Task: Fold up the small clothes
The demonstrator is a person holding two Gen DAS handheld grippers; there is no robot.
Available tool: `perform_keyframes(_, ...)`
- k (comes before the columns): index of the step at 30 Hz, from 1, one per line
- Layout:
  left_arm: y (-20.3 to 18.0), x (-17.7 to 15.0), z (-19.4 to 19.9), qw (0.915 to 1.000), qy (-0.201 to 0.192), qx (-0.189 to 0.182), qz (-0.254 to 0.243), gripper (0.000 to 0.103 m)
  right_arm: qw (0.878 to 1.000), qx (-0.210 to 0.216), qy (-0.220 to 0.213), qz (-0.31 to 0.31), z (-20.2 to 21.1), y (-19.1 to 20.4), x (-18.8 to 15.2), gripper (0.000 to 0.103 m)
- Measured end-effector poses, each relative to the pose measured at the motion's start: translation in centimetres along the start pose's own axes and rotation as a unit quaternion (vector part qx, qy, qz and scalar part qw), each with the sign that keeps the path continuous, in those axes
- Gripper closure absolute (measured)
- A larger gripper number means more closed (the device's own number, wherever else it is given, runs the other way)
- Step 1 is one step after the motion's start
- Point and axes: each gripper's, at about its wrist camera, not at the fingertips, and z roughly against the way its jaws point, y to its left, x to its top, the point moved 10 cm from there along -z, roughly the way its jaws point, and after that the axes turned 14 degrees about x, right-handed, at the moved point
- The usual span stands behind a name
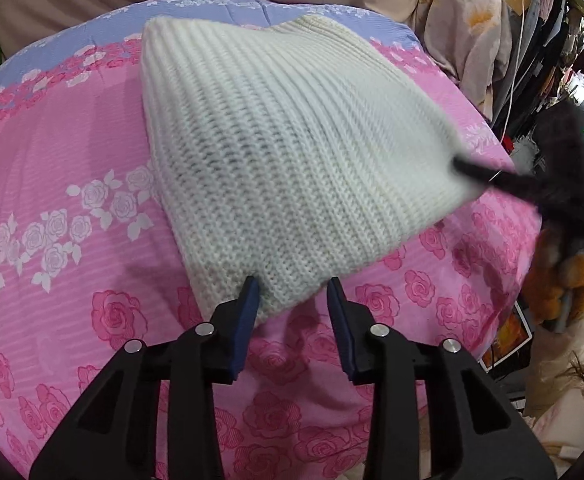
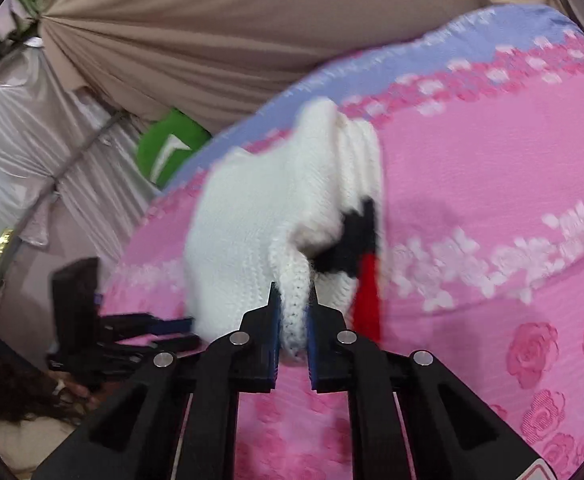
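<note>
A white ribbed knit garment [image 1: 276, 152] lies on a pink rose-print bedspread [image 1: 72, 184]. My left gripper [image 1: 294, 292] is open, its blue-padded fingers [image 1: 248, 304] on either side of the garment's near corner, which lies between them. My right gripper [image 2: 294, 300] is shut on a bunched edge of the same white garment [image 2: 252, 216] and holds it lifted off the bedspread [image 2: 492, 168]. A black and red patch [image 2: 356, 248] shows on the garment's lifted underside. In the left wrist view the right gripper [image 1: 476, 170] shows blurred at the garment's right corner.
Beige draped fabric [image 2: 212, 28] rises behind the bed. A green object [image 2: 168, 148] sits at the bed's far edge. Hanging clothes and a cable [image 1: 532, 40] crowd the right side. The left gripper [image 2: 140, 332] appears low left in the right wrist view.
</note>
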Motion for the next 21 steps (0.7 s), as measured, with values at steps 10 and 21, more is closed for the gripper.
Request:
perform_keyframes(10,1.7,3.9,5.6,0.9957,-0.082,-0.025,0.036,0.050,0.995,-0.002,-0.077,0.063,4.6,4.6,4.3,0.069)
perform_keyframes(21,2.4,11.7,4.4,0.9857,-0.136,0.060,0.078,0.037,0.990,-0.056,-0.032,0.124,-4.7,3.8,10.6,0.090)
